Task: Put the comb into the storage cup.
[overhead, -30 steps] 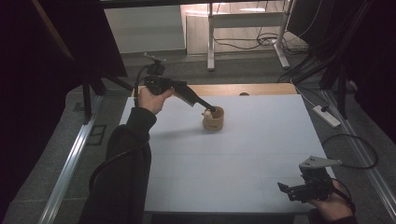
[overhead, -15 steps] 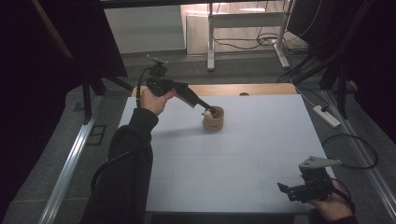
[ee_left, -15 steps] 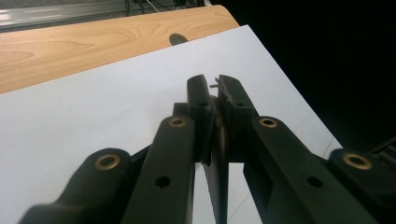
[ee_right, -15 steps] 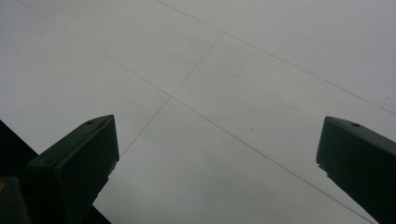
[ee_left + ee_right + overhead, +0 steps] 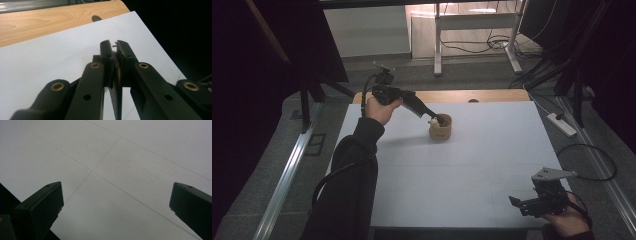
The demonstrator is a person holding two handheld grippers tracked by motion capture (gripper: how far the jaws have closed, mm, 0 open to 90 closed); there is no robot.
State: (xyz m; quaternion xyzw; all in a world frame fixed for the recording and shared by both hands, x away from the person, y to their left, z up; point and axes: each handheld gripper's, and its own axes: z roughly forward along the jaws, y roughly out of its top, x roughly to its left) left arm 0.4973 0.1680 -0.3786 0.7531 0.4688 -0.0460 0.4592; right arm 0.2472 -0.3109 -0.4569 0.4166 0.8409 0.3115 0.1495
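In the high view, the left hand [image 5: 379,107] sits in the upper left of the frame, arm stretched forward from the bottom edge, sleeve dark. It holds the left gripper [image 5: 435,120] slanting down to the right, its tips at the rim of a small wooden cup [image 5: 440,128] standing just above the middle of the white table [image 5: 462,175]. A small pale thing shows at the tips; what it is cannot be told. In the left gripper view the jaws are pressed together on a thin dark edge.

The right hand [image 5: 566,222] rests at the lower right corner, holding the right gripper [image 5: 515,202] level, pointing left. Its jaws stand wide apart over bare table, holding nothing.
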